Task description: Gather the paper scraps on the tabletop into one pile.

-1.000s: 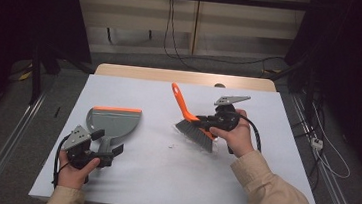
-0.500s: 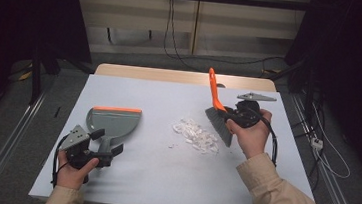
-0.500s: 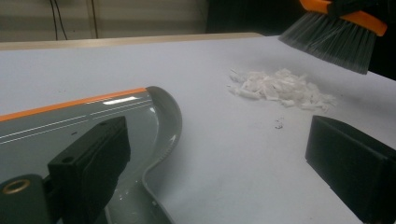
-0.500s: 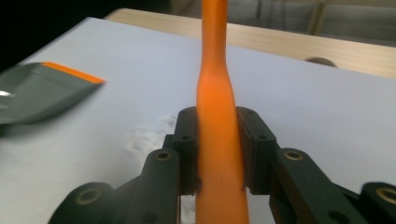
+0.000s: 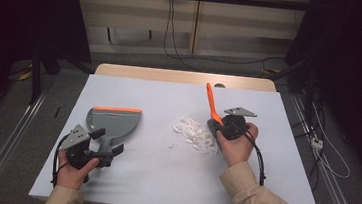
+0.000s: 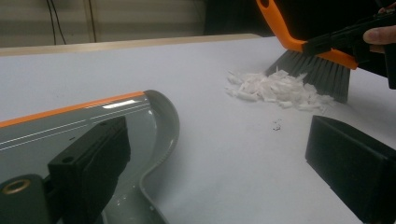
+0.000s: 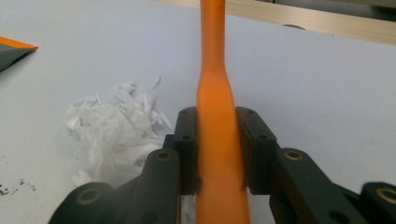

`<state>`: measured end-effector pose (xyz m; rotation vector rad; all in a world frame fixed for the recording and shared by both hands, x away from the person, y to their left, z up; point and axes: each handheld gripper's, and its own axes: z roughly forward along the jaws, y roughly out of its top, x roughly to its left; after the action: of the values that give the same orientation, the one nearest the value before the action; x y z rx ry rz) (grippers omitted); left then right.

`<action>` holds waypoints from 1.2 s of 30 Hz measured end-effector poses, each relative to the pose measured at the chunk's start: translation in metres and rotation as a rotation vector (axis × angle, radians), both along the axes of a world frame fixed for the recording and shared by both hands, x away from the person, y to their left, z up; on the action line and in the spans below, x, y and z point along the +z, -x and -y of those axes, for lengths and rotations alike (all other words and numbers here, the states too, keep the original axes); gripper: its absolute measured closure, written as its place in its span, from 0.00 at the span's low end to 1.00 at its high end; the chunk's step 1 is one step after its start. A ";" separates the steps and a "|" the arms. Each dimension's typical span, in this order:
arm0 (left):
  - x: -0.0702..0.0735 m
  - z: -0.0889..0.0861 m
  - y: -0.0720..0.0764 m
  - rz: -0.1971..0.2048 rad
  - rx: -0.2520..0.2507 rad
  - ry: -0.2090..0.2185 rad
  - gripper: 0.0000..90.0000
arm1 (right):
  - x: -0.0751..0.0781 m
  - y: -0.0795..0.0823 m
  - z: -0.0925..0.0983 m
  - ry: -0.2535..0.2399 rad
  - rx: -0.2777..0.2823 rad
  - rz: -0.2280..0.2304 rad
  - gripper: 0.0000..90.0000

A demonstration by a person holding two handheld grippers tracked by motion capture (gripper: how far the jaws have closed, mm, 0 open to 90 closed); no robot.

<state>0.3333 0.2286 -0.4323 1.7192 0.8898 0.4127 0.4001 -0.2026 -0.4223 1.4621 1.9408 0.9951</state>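
Note:
An orange-handled brush [image 5: 210,102] with grey bristles [image 6: 317,72] stands on the table, just right of a pile of white paper scraps [image 5: 193,133]. My right gripper [image 5: 219,128] is shut on the brush's orange handle [image 7: 217,93], low down near the brush head. The scraps [image 7: 116,130] lie to the left of its jaws. A grey dustpan [image 5: 114,120] with an orange lip lies flat at the left. My left gripper [image 5: 96,149] rests at the pan's handle end. Its jaws [image 6: 219,158] stand wide open, and the pan [image 6: 93,121] lies by the left jaw.
The pale tabletop [image 5: 161,180] has a wooden strip [image 5: 186,77] along its far edge. A few dark specks [image 6: 276,125] lie near the scraps. Cables run across the floor behind the table [image 5: 198,58] and to its right [image 5: 324,156].
The right gripper has carried the brush from over the scraps up and to the right, then down to the pile's right side. The left gripper and dustpan have stayed put.

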 end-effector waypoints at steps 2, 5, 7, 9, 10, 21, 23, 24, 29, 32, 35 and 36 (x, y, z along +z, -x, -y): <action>0.000 0.000 0.000 0.001 0.002 0.004 0.07 | -0.001 -0.003 -0.004 -0.034 0.003 0.006 0.79; 0.001 -0.001 0.001 0.007 0.003 -0.003 0.07 | 0.000 -0.006 -0.007 -0.109 -0.001 -0.011 0.79; 0.002 -0.003 0.001 0.010 0.008 0.004 0.07 | 0.005 -0.006 -0.005 -0.128 0.014 0.007 0.79; 0.002 -0.004 0.001 0.009 0.008 0.002 0.07 | 0.010 -0.007 0.001 -0.143 0.043 0.025 0.79; 0.001 -0.004 0.001 0.005 0.008 0.001 0.07 | 0.012 -0.007 0.003 -0.154 0.040 0.026 0.79; -0.001 -0.001 0.000 -0.005 0.003 -0.008 0.07 | 0.023 -0.022 0.010 -0.119 0.110 0.077 0.79; -0.002 -0.001 0.000 -0.007 0.003 -0.011 0.07 | 0.023 -0.029 0.011 -0.099 0.144 0.081 0.79; -0.002 -0.002 0.000 -0.008 0.003 -0.011 0.07 | 0.022 -0.035 0.011 -0.080 0.168 0.086 0.79; -0.002 -0.001 -0.001 -0.011 0.002 -0.009 0.07 | 0.010 -0.058 0.005 -0.059 0.259 0.075 0.79; -0.003 0.000 -0.001 -0.011 -0.005 -0.021 0.07 | 0.006 -0.070 -0.001 -0.022 0.292 0.085 0.79; -0.004 0.001 -0.002 -0.015 -0.004 -0.020 0.07 | 0.000 -0.081 -0.004 -0.007 0.329 0.083 0.79; -0.004 0.000 -0.002 -0.013 -0.003 -0.021 0.07 | -0.001 -0.084 -0.005 0.004 0.345 0.083 0.79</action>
<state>0.3353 0.2283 -0.4359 1.7445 0.8953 0.4106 0.4839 -0.1977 -0.4236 1.0842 2.1757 1.1768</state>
